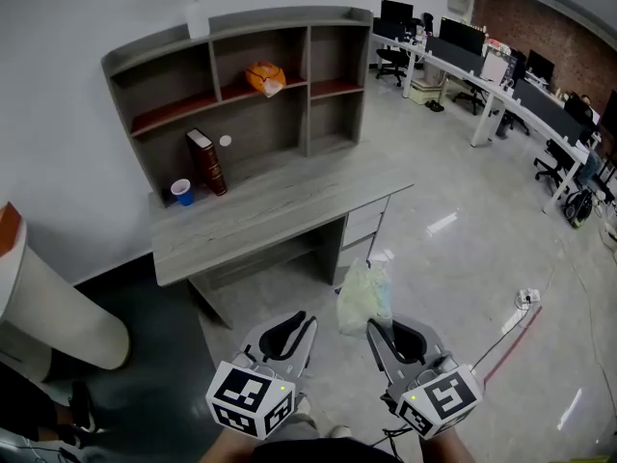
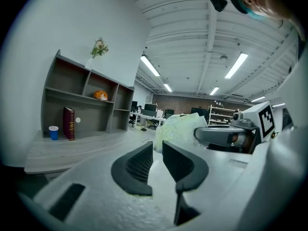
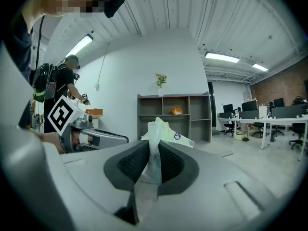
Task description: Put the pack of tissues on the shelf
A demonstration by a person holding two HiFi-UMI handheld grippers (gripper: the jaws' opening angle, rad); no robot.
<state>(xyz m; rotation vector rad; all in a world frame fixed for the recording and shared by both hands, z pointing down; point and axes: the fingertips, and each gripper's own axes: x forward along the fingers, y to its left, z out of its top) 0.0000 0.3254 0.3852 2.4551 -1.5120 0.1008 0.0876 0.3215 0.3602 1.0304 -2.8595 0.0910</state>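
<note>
Head view: looked steeply down on a grey desk with a shelf unit along its back edge, against a white wall. Found an orange thing in the upper middle compartment, and on the desk top a dark red book standing upright just beside a blue cup. Held the left gripper and the right gripper low and side by side over the pale floor, well short of the desk. Carried the pack of tissues, pale and yellowish, at the tip of the right gripper, in the air in front of the desk and not on the shelf unit. Left gripper view: showed the jaws a narrow slit apart with nothing between them, and the pack beyond them to the right, at the other gripper. Right gripper view: pinched a thin fold of the pack's plastic wrap between the two pads, nearly together on it, with the rest of the pack sticking up above the jaws, in line with the far shelf unit. Caught also a person with a backpack at the left, near the wall.
</note>
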